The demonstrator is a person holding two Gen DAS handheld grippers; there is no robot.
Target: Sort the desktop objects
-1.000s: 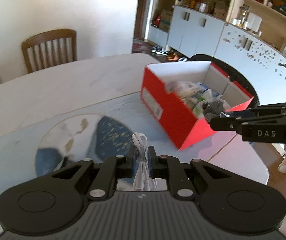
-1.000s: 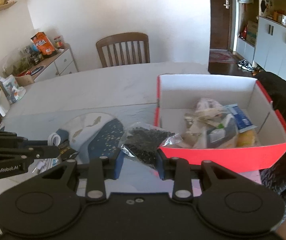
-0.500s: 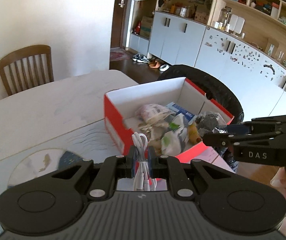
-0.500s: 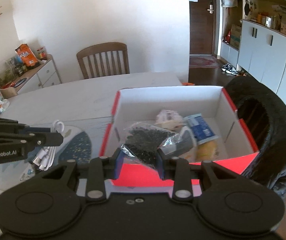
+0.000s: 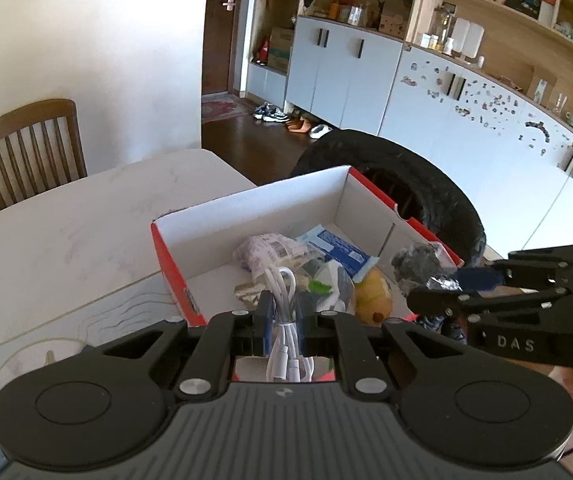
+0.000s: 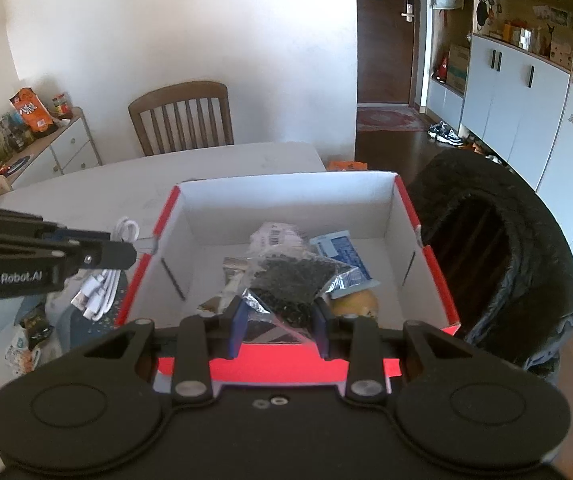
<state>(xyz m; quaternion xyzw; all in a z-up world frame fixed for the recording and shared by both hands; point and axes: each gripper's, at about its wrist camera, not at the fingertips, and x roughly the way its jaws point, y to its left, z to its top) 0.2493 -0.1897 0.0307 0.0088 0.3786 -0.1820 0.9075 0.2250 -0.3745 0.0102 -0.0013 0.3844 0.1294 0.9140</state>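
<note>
Now I am holding a white cable in the left gripper, jaws pinching its looped bundle, loop end pointing ahead over the box. Further right, the right gripper is clamping a bag above the box's near wall. Both are tilting down toward the box on the counter.

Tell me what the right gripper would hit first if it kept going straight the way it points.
Probably the packets piled in the red box: the right gripper, shut on a bag of dark bits, points down into it. Depth is unclear.
</note>
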